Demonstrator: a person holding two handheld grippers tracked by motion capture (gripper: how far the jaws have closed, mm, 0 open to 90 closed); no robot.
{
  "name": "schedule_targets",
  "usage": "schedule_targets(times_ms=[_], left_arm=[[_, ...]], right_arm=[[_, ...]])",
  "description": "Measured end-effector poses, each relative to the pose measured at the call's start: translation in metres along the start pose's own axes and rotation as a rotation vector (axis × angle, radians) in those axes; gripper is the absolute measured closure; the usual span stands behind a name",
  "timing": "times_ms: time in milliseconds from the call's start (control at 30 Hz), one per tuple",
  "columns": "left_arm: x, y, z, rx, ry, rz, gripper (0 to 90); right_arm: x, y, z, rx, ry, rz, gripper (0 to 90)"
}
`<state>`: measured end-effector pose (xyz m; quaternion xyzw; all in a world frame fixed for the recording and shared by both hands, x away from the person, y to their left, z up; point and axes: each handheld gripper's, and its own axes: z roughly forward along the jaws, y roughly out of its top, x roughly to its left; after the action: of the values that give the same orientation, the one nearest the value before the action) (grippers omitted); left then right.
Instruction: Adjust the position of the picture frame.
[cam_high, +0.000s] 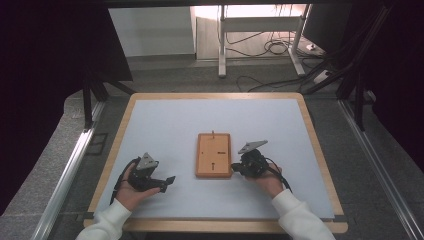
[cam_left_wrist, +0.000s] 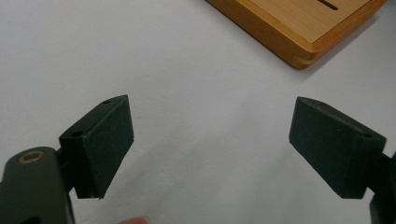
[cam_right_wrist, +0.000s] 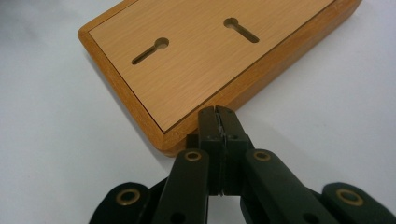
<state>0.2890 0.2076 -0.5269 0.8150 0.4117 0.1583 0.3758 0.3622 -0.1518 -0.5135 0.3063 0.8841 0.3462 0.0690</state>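
Observation:
A flat wooden box lies face down in the middle of the white mat, two keyhole slots in its back panel. My right gripper is shut with nothing between its jaws, and its tips rest at the box's right long edge near the front corner. In my left hand the left gripper stands open and empty over bare mat, well left of the box. From the left gripper view one corner of the box lies beyond the pads.
The white mat covers a wood-rimmed table. A small peg sticks up at the box's far end. Table legs and cables lie on the floor beyond.

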Motion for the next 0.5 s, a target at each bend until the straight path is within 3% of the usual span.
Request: schedule_targets(times_ms=[233, 367, 500], left_arm=[[0.0004, 0.0003, 0.0005, 0.001, -0.002, 0.0, 13.5], [0.0009, 0.0001, 0.0015, 0.003, -0.004, -0.002, 13.6], [0.0029, -0.0005, 0.0009, 0.0, -0.005, -0.006, 13.6]], right_arm=[[0.0029, 0.0001, 0.0023, -0.011, 0.007, -0.002, 90.0], [0.0042, 0.0005, 0.0017, -0.008, -0.01, -0.03, 90.0], [0.0025, -0.0004, -0.0075, -0.04, -0.025, -0.038, 90.0]])
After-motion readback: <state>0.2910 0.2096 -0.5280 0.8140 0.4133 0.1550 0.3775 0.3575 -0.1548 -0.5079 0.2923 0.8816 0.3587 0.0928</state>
